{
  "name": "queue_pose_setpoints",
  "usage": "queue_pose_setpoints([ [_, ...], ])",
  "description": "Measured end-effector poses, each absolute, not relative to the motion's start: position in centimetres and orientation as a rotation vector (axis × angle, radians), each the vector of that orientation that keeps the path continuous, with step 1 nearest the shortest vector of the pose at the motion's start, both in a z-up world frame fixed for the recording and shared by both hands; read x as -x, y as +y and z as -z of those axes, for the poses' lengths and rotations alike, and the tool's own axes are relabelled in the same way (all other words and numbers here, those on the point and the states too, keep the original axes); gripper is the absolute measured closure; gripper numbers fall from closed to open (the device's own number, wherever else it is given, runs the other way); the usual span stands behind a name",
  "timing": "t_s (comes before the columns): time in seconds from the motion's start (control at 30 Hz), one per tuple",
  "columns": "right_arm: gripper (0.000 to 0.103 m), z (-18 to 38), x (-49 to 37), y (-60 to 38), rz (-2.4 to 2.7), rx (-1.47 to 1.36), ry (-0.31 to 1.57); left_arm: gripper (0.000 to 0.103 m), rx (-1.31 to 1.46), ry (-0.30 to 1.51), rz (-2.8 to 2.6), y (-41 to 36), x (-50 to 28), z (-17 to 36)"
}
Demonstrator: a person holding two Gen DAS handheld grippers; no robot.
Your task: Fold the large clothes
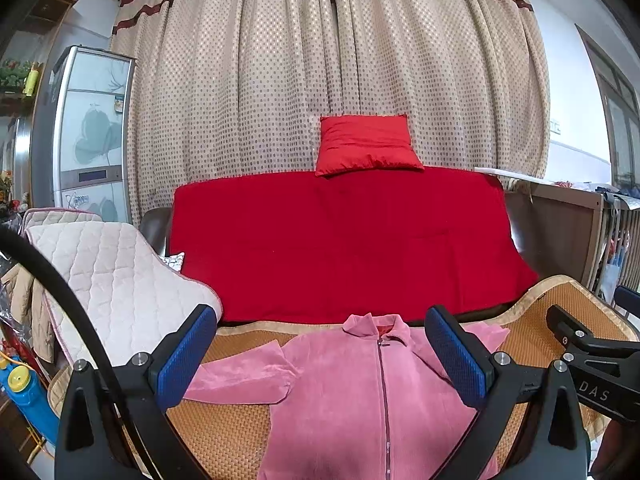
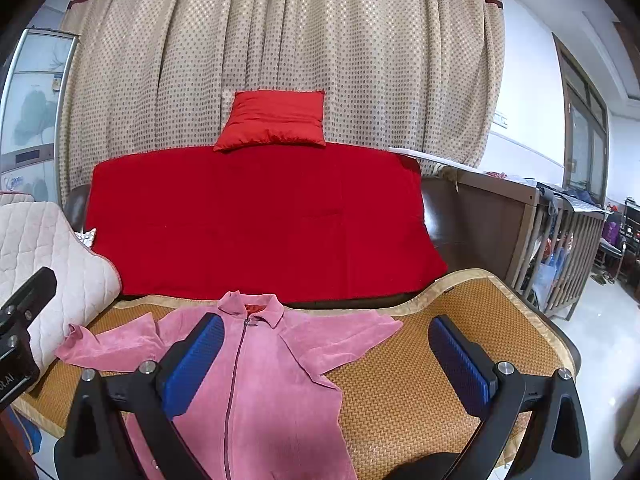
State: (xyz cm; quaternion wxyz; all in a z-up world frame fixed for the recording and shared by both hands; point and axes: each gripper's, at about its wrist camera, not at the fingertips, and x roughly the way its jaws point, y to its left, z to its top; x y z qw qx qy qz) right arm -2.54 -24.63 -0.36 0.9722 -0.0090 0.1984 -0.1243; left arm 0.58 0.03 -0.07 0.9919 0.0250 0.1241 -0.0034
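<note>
Home living room. A dotted beige curtain (image 1: 332,72) is hanging full-width across the back wall; a sofa is sitting under a red throw (image 1: 344,240) with a red cushion (image 1: 366,144) leaning on top. A refrigerator (image 1: 92,132) is standing at upper left, a wooden crib (image 2: 560,248) at right.

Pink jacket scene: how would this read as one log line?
stage: before first fold | pink jacket: flat, zipped, sleeves spread on woven mat | left gripper: open | right gripper: open
</note>
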Motion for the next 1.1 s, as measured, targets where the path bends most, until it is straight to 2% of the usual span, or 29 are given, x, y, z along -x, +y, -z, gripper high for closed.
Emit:
queue_pose_setpoints([
  [1.1,0.0,2.2,0.3,-24.8,0.256,0.031,0.448,0.0,-0.054,0.296,0.002,0.1,-2.7,1.7],
])
